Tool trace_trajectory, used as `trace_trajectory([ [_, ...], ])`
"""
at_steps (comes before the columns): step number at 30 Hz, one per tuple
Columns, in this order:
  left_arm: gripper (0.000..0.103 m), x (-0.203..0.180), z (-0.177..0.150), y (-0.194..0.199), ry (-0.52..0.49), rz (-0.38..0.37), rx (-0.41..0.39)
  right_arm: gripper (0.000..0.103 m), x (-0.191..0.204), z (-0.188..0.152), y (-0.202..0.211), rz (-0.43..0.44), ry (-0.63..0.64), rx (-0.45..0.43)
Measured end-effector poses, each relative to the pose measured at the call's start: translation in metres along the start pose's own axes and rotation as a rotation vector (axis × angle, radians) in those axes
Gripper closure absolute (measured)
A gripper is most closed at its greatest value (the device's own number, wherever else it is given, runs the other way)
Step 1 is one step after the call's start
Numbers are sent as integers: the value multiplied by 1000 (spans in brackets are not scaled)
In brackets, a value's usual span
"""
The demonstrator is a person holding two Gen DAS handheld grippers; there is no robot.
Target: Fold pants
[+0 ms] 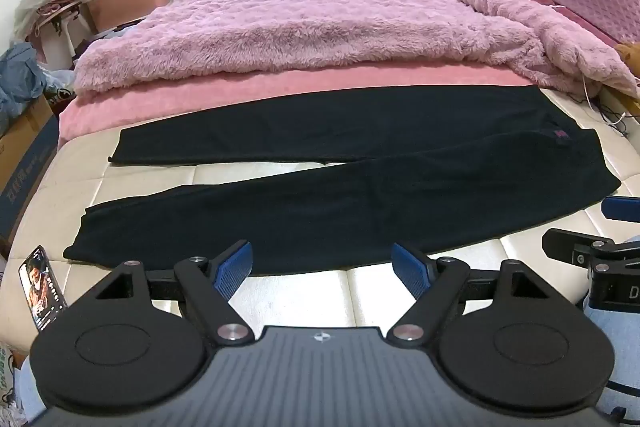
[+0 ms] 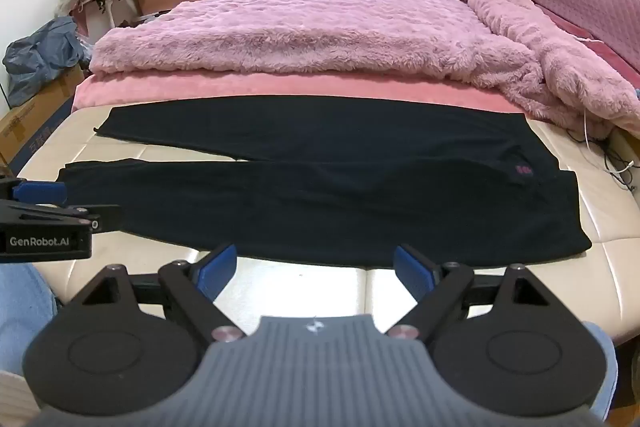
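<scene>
A cream quilted mattress [image 1: 280,173] fronts a shaggy pink blanket [image 1: 304,27]. Black fleecy pants [image 1: 320,215] lie flat across it, legs splayed leftward, waistband at right. The left gripper [image 1: 322,265] and right gripper [image 2: 314,267] hover at the near edge, both spread and holding nothing.
</scene>
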State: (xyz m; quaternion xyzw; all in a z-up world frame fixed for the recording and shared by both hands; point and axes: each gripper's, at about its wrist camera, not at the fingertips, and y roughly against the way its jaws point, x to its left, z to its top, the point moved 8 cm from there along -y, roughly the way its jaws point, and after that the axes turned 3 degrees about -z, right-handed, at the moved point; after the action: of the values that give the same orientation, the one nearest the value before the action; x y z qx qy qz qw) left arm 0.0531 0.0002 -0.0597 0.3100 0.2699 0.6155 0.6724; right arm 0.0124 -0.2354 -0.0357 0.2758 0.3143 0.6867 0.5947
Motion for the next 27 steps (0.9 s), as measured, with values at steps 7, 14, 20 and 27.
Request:
trace_trajectory([
  [7,10,0,0,0,4,-5,2,21,0,0,0,4,-5,-1],
  [14,10,0,0,0,5,-4,5,21,5,-5,2,6,-1,0],
  [20,10,0,0,0,5,-5,7,21,2,-2,-2,15,1,11],
  [27,10,-5,-6,-4,6,-5,9,21,2,-1,-4,20,1,17],
])
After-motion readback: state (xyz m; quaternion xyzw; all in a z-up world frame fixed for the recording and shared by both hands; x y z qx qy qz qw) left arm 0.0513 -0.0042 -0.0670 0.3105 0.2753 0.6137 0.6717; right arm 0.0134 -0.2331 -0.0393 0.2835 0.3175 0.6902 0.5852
